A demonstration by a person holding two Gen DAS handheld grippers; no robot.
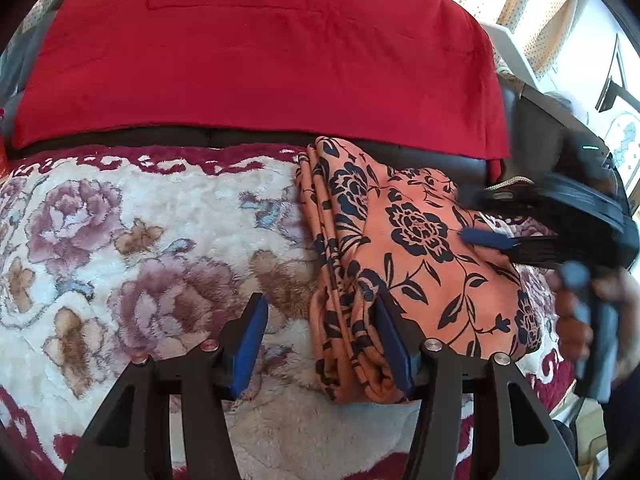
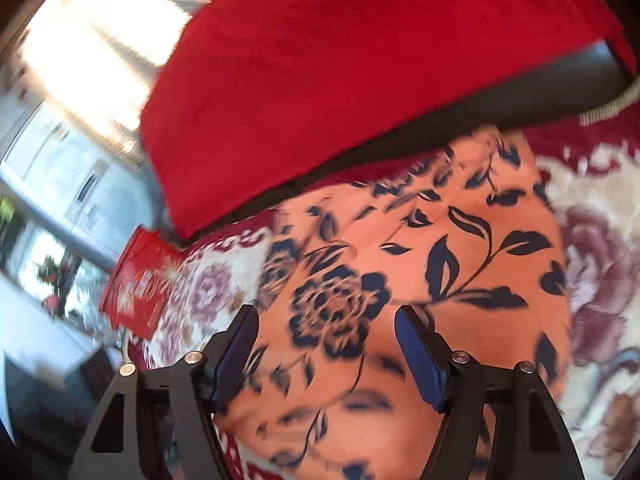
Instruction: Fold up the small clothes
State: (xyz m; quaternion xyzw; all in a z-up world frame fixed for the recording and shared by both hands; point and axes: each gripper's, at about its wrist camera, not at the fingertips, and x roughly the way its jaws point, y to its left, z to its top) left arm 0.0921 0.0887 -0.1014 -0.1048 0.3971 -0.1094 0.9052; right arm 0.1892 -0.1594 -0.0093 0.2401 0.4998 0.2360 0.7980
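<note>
An orange garment with dark blue flowers (image 1: 404, 256) lies folded on a plush floral blanket (image 1: 132, 236); its layered edges face left. My left gripper (image 1: 320, 312) is open and empty, hovering over the garment's left folded edge, its right finger over the cloth. My right gripper (image 1: 480, 236) shows in the left wrist view at the garment's right side, blurred. In the right wrist view my right gripper (image 2: 326, 324) is open and empty just above the garment (image 2: 400, 264), a dark flower between its fingers.
A red blanket (image 1: 260, 52) covers the dark sofa back (image 1: 440, 156) behind the garment. A red patterned packet (image 2: 138, 284) lies at the blanket's far edge in the right wrist view. The person's hand (image 1: 576, 320) holds the right gripper handle. Bright curtains hang beyond.
</note>
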